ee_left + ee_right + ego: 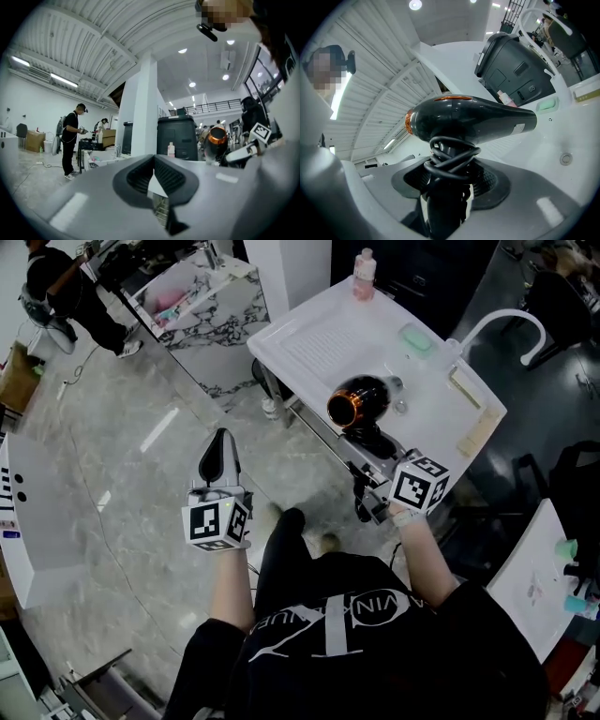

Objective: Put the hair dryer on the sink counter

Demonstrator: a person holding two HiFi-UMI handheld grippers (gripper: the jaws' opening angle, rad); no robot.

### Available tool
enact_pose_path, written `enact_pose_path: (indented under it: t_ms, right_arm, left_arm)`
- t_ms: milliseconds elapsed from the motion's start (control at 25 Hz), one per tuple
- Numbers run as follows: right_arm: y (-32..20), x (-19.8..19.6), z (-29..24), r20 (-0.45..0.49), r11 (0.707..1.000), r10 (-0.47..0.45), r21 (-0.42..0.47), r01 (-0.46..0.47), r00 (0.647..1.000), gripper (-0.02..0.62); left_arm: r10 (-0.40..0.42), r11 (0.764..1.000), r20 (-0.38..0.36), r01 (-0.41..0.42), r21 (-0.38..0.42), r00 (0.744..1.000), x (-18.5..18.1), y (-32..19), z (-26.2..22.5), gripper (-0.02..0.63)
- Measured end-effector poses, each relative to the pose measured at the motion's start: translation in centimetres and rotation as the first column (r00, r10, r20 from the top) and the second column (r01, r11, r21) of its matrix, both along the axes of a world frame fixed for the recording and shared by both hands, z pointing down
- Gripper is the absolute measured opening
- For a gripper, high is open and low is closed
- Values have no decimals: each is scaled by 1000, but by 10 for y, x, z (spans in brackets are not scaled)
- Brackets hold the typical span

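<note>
A black hair dryer (pixel 361 399) with a copper ring at its rear hangs just above the near part of the white sink counter (pixel 309 343). Its cord is wound round the handle. My right gripper (pixel 372 444) is shut on that handle. In the right gripper view the hair dryer (pixel 473 119) lies crosswise above the right gripper (pixel 450 178), with the counter (pixel 562 136) behind it. My left gripper (pixel 219 454) is held over the floor to the left, shut with nothing in it. From the left gripper (pixel 154 180) the hair dryer (pixel 217 140) shows at the right.
On the counter stand a pink bottle (pixel 364 273), a green soap dish (pixel 415 338) and a curved white faucet (pixel 506 324). A marbled counter (pixel 211 310) stands further left. A person (pixel 61 292) is at the far left. Grey stone floor lies below.
</note>
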State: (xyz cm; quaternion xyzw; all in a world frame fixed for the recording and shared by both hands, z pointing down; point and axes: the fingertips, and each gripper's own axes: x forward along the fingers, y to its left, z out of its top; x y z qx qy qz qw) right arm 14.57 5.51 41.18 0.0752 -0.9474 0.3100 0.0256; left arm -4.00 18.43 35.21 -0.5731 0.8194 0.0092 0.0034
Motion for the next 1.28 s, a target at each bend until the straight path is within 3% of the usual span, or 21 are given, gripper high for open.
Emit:
enact_pose_path:
  t_ms: [360,560,1280]
  right_arm:
    - [-63,-47,-8,-9,992,127,4,-127,992,256]
    - [-93,-83,-16,-9,979,205,-5,-205,979,256]
    - [-144,-172,2,-73,920,386,-43,-390,920,256]
  left_arm:
    - [167,985,41,-169,31,985,-60,-108,-24,0]
    - [248,968,28,-249,28,968,-98,-154,-30,0]
    - [395,919,-13,-395,2,919,-204,-232,-10,0]
